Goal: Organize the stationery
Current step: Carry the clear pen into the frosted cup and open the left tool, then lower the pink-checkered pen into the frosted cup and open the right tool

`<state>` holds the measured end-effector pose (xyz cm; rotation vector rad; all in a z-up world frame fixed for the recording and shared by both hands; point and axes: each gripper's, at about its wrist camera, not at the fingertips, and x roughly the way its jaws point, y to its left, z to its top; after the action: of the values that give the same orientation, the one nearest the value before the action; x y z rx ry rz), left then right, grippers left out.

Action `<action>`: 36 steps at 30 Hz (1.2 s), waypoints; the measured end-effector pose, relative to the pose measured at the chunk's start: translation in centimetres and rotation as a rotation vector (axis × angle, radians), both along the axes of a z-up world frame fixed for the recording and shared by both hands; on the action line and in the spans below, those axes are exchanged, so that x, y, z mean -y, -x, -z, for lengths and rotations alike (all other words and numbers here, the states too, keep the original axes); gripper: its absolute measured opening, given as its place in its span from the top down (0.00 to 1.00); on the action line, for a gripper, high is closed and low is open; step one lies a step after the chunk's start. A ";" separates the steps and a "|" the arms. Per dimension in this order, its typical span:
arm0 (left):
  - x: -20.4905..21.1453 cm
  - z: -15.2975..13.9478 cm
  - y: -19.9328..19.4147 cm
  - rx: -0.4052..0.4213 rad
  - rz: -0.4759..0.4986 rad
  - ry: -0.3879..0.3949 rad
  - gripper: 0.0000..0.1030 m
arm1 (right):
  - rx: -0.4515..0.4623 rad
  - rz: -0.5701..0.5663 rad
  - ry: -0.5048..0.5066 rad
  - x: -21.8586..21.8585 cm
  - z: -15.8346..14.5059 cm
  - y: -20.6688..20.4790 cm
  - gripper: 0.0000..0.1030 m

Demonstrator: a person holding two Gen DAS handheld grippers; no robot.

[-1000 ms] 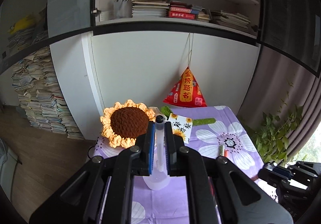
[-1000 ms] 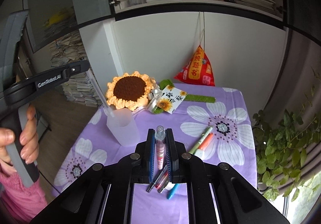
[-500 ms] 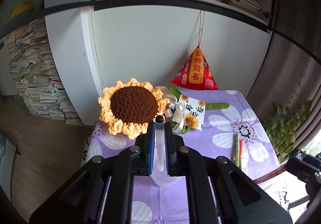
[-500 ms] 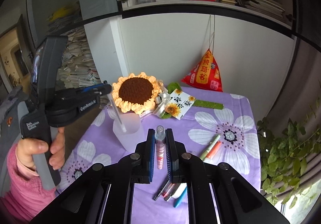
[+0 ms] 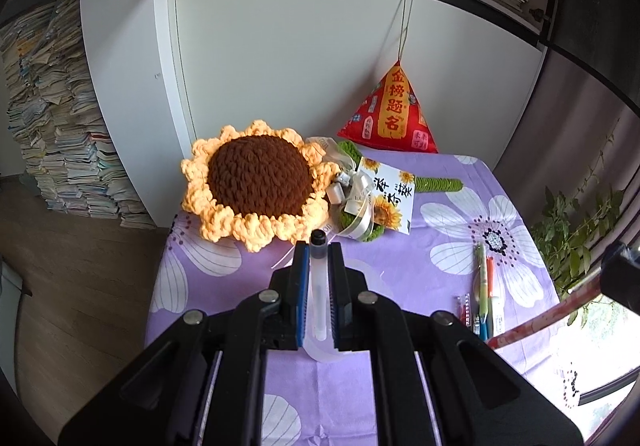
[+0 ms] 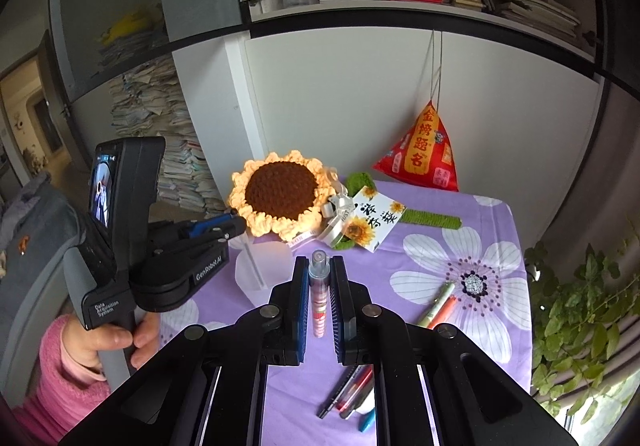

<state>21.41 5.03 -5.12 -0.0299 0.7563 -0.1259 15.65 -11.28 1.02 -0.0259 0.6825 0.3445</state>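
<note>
Frosted plastic cup [image 6: 262, 270] left of centre awaits both pens: we clench a white pen [image 5: 319, 286] in our left gripper [image 5: 319, 258], a pink pen [image 6: 319, 294] in our right gripper [image 6: 319, 270], while loose pens [image 6: 436, 304] lie at lower right.

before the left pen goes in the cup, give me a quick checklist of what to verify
1. Left hand-held gripper shut on the clear pen: ok.
2. Clear pen lined up over the translucent cup: looks ok from the right wrist view, where its lower end reaches inside the cup.
3. Cup upright on the purple tablecloth: ok.
4. Right hand-held gripper shut on the pink pen, clear of the cup: ok.
5. Crochet sunflower clear of the cup rim: cannot tell, it sits close behind.
6. Loose pens left to sort: not ok.
</note>
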 end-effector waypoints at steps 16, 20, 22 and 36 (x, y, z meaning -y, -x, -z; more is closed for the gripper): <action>-1.1 0.9 0.6 -0.039 0.005 0.054 0.93 | -0.019 -0.011 -0.035 -1.3 -0.7 -3.5 0.89; -2.0 -0.7 2.3 0.008 0.003 0.079 0.92 | 0.002 -0.045 -0.043 -2.6 -1.5 -4.1 0.89; -2.7 -1.5 3.4 0.033 -0.007 0.084 0.91 | 0.006 -0.066 -0.039 -3.4 -1.6 -4.6 0.89; -5.5 -0.4 6.4 0.031 -0.068 0.080 0.90 | -0.122 -0.151 0.059 -9.0 4.2 -9.4 0.89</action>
<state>15.01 10.52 -4.71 -0.1295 0.7186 -0.0921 25.02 -2.27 -3.21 -0.1133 0.8135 0.4734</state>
